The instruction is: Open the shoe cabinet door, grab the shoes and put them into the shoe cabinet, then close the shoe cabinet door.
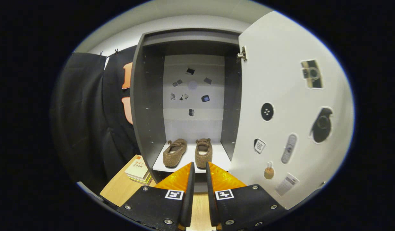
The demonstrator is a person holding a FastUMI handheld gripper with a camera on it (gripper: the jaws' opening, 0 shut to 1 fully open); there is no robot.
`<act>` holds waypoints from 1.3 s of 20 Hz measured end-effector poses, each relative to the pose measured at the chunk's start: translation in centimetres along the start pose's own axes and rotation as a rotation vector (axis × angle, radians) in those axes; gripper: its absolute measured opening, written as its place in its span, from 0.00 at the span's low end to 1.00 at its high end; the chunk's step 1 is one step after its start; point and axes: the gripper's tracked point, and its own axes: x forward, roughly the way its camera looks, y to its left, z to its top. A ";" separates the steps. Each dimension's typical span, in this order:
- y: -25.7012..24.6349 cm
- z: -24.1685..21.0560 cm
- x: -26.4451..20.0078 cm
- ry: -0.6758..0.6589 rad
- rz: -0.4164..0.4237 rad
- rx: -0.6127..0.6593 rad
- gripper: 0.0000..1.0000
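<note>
Gripper (199, 166): nearest the camera; its two fingers run forward side by side, level, aimed at the cabinet's lower shelf. A narrow gap remains between them and nothing sits in it, so the claw is nearly closed but grasping nothing.
Finger shape: flat, wedge-like plates tapering to the tips, each bearing a square printed marker and several screw heads on its base.
Shoes (188, 153): a pair of brown, fuzzy-textured slip-ons with low rounded toes, standing side by side on the shelf, heels toward the gripper, just beyond the fingertips. The right shoe is almost in line with the gap.
Shoe cabinet (146, 106): tall, dark grey side panels with rows of small peg holes; pale back panel carrying several small stickers.
Shelf (220, 156): smooth, white, flat board, holding both shoes.
Door (280, 96): swung open on the right, pale and smooth, a metal hinge at its upper inner corner, assorted stickers across its face.
Books (138, 170): a small stack lying flat just left of the cabinet's base.
Table (115, 191): light wood-grain surface under the books and the fingers.
</note>
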 end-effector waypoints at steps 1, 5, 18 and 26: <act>-0.3 0.0 -1.4 -0.007 -0.006 0.002 0.22; -2.1 -0.1 -6.6 -0.028 -0.041 0.012 0.24; -11.3 -2.4 -17.9 -0.032 -0.233 0.054 0.35; -17.4 -5.6 -18.1 -0.005 -0.337 0.117 0.38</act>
